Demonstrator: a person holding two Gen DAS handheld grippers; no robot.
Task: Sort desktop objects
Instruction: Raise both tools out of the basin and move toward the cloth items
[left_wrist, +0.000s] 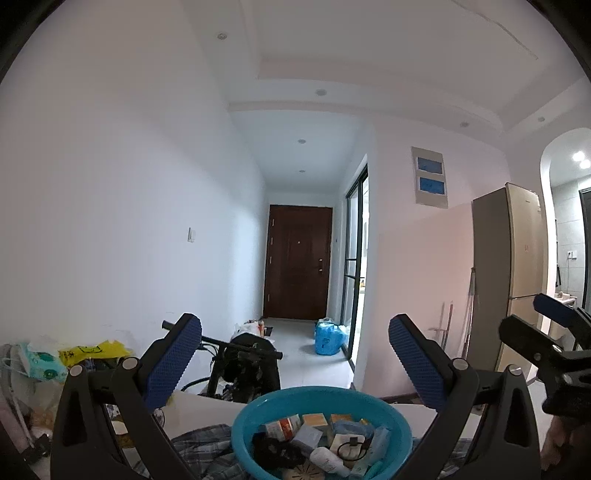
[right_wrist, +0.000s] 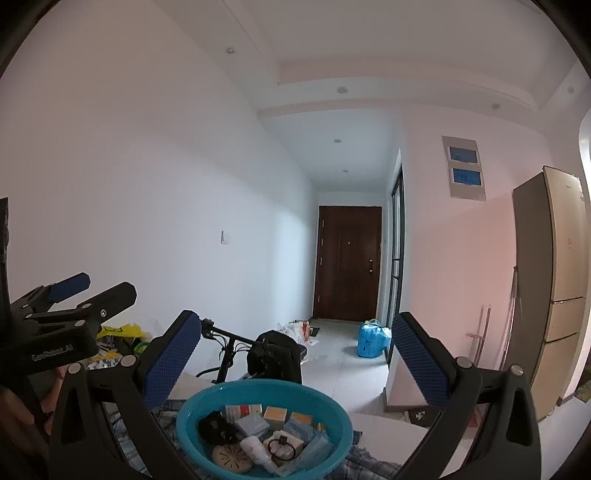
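Note:
A teal plastic basin (left_wrist: 397, 421) (right_wrist: 188, 411) stands on a table over a plaid cloth (left_wrist: 207, 443). It holds several small boxes (left_wrist: 314, 421) (right_wrist: 275, 413), a white tube (left_wrist: 328, 459) (right_wrist: 255, 448), a black ring cord (right_wrist: 280, 446) and a round tan disc (right_wrist: 231, 458). My left gripper (left_wrist: 295, 360) is open and empty, raised above and behind the basin. My right gripper (right_wrist: 297, 354) is open and empty too, raised over the basin. Each gripper shows at the edge of the other's view.
A bicycle (right_wrist: 236, 347) with a black bag stands behind the table. Yellow and white bags (left_wrist: 88, 350) pile at the left. A blue bag (left_wrist: 330, 338) lies on the hallway floor. A fridge (right_wrist: 554, 288) stands at the right.

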